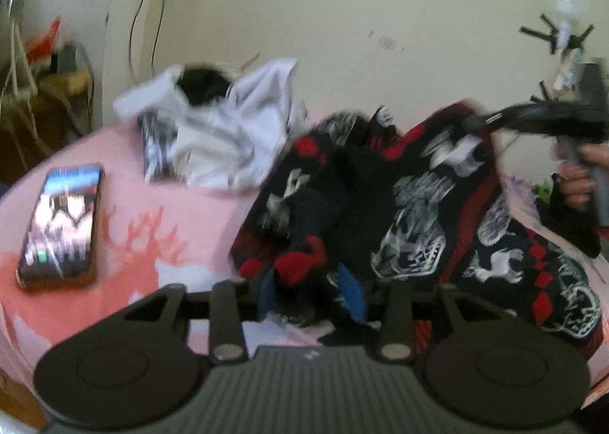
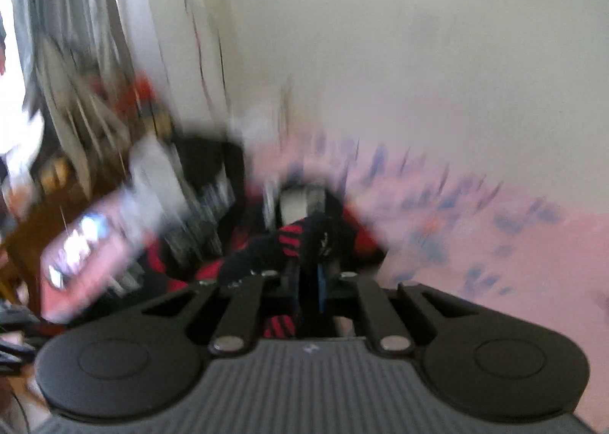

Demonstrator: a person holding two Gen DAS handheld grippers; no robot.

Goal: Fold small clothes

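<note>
black-and-red patterned garment [image 1: 418, 213] is pinched in the right hand-held gripper [image 2: 308, 282]; left hand-held gripper [image 1: 310, 304], spread around its hem, should clamp before pulling it taut.

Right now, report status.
Right gripper shut on the black-and-red garment. Left gripper open around its near edge. Phone and white clothes lie alongside.

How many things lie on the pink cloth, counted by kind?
Patterned dark garment: 1
White garment: 1
Phone: 1
Total: 3
</note>
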